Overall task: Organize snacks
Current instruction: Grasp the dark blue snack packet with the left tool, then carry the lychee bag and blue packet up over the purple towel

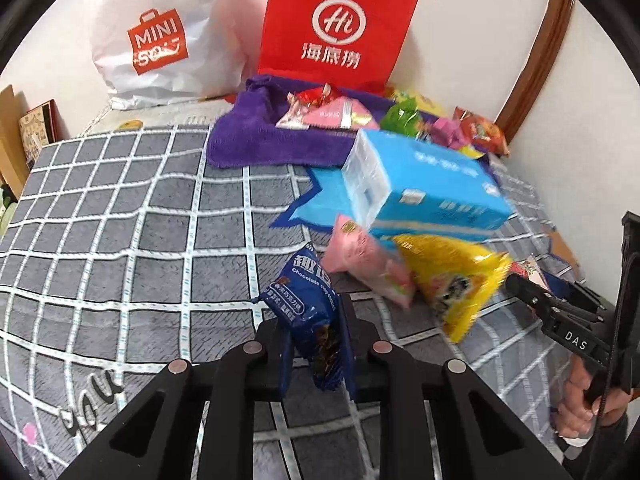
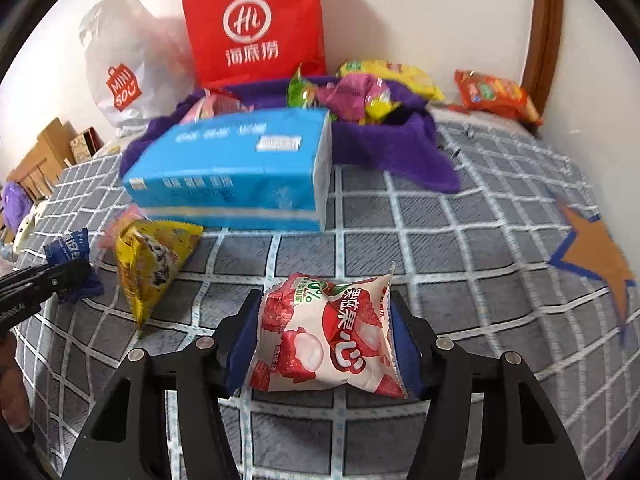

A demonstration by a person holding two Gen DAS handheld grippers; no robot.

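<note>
Left wrist view: the left gripper [image 1: 316, 340] has its fingers clamped on a dark blue chocolate chip cookie packet [image 1: 310, 312], held above the grey checked bed cover [image 1: 120, 216]. At 1 o'clock from it lie a pink snack pack [image 1: 360, 256] and a yellow snack bag [image 1: 456, 280], both touching the blue tissue pack [image 1: 424, 188]. Farther off, a purple towel [image 1: 256, 136] carries more snacks, with a red paper bag [image 1: 336, 28] and a white plastic bag [image 1: 160, 36] against the wall.

Right wrist view: the right gripper [image 2: 326, 336] has its fingers closed on a red-and-white strawberry snack packet [image 2: 328, 336] over the bed. An orange snack bag [image 2: 496, 94] lies at 1 o'clock, well apart, near the wall.
</note>
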